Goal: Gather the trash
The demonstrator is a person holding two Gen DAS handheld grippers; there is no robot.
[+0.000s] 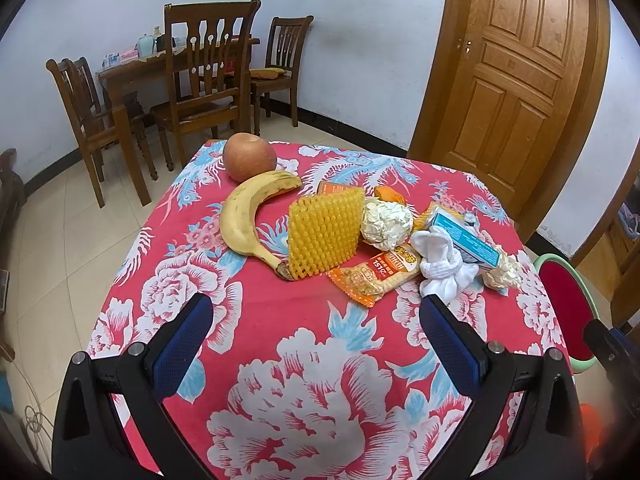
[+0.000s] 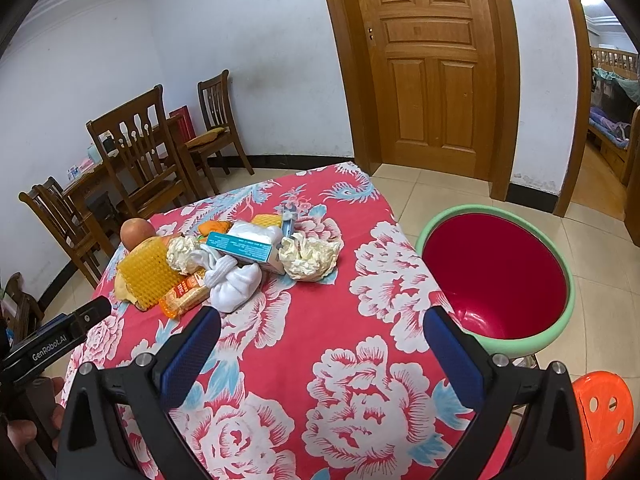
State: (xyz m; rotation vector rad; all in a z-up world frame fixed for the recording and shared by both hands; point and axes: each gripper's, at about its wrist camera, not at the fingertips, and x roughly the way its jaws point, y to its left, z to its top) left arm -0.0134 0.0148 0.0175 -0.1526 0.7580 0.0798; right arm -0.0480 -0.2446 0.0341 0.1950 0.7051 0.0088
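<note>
A pile of trash lies on the red floral tablecloth (image 1: 280, 320): a yellow foam fruit net (image 1: 324, 232), a crumpled paper ball (image 1: 386, 220), an orange snack wrapper (image 1: 376, 276), a white sock (image 1: 444, 264) and a blue-and-white box (image 1: 464, 236). A second paper wad (image 2: 308, 256) lies at the pile's right side. My left gripper (image 1: 316, 312) is open and empty, just short of the pile. My right gripper (image 2: 320, 328) is open and empty over the cloth, nearer than the pile. A green bin with a red inside (image 2: 496, 276) stands on the floor right of the table.
A banana (image 1: 248, 216) and an apple (image 1: 250, 156) lie left of the pile. Wooden chairs (image 1: 204, 80) and a dining table stand behind. A wooden door (image 2: 428, 60) is at the back. An orange plastic stool (image 2: 604, 412) stands at lower right.
</note>
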